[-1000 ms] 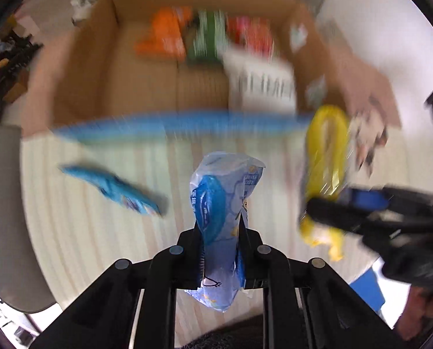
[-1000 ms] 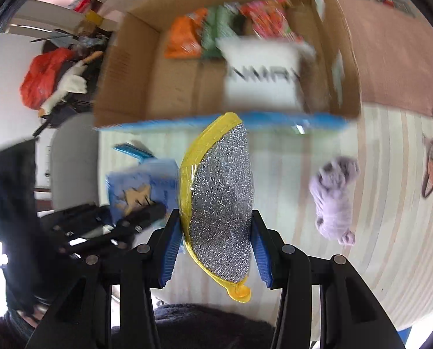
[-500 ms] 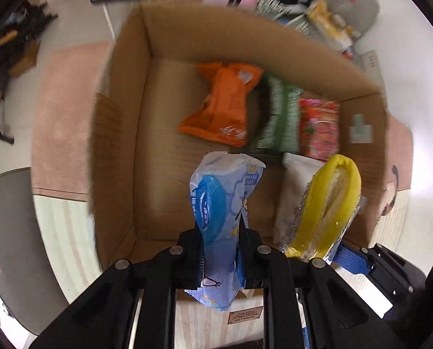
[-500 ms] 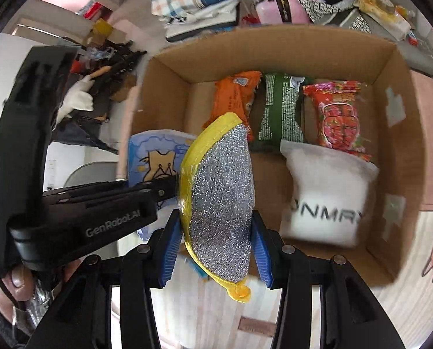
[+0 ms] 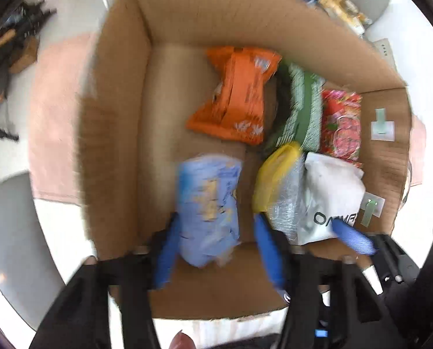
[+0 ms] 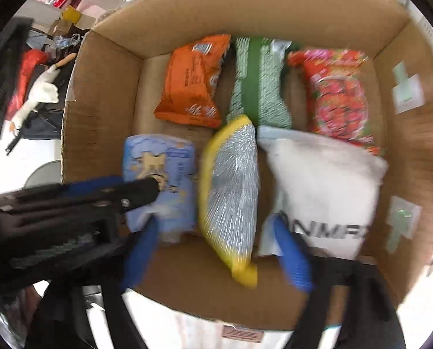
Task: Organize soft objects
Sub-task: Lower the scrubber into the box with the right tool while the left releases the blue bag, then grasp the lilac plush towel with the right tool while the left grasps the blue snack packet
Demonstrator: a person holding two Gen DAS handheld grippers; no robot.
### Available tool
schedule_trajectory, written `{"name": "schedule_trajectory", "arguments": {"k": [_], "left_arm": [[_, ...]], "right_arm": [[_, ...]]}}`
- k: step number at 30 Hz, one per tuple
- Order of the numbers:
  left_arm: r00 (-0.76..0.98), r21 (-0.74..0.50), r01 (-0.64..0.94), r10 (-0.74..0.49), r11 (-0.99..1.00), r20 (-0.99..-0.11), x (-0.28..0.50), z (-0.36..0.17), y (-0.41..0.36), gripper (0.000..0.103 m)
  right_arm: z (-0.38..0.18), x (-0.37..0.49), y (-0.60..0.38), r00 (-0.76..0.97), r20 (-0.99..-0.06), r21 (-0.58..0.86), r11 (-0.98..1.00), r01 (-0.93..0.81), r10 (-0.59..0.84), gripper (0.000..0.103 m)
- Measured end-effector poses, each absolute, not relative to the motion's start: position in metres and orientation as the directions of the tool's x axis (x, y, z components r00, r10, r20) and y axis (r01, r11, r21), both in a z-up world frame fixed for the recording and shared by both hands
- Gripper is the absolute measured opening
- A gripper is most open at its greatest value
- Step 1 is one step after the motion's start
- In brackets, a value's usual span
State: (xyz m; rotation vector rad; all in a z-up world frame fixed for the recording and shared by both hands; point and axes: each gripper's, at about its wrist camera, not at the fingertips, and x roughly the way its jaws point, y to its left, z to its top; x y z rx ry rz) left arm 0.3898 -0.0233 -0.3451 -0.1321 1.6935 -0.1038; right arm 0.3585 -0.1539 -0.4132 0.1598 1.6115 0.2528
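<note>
Left tool (image 5: 216, 250): fingers spread wide, blue packet (image 5: 207, 206) lying loose between them on the box floor.
Right tool (image 6: 216, 250): fingers spread wide, yellow-edged silver scourer (image 6: 231, 186) loose between them.
Cardboard box (image 5: 120, 122): one, open-topped, directly under both tools.
Just right of the right tool: one white pouch (image 6: 321, 186).
Ahead, against the far wall: one orange packet (image 6: 193, 84), one green packet (image 6: 257, 84), one red packet (image 6: 338, 99).
Beyond the box: pink rug (image 5: 56, 110), white floor, blurred clutter.
</note>
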Motion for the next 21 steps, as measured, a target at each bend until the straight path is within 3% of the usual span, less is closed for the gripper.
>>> {"name": "schedule_trajectory", "arguments": {"k": [1,3,6,13,21], "left_arm": [[-0.093,-0.118,-0.009,-0.119,0.993,-0.989,0.388,-0.336,-0.024,0.077],[-0.029,-0.072,0.02,-0.071,0.997,-0.997,0.38,-0.317,-0.024,0.092],[0.008,-0.073,0.019,-0.074,0.997,-0.997,0.368,-0.303,-0.023,0.1],[0.095,-0.076,-0.016,-0.074,0.997,-0.993,0.341,-0.278,-0.024,0.1],[0.254,-0.032,-0.036,-0.022,0.999,-0.967,0.304,-0.222,-0.037,0.1]], "right_arm": [[-0.408,0.358,-0.155,-0.046,-0.969,0.246,0.967,-0.057,0.244,0.094],[-0.398,0.354,-0.162,-0.026,-0.975,0.221,0.974,-0.053,0.22,0.095],[-0.383,0.35,-0.172,0.007,-0.979,0.203,0.979,-0.027,0.204,0.103],[-0.34,0.332,-0.187,0.096,-0.985,0.139,0.99,-0.024,0.14,0.103],[-0.289,0.3,-0.201,0.175,-0.969,0.168,0.985,-0.045,0.174,0.103]]}}
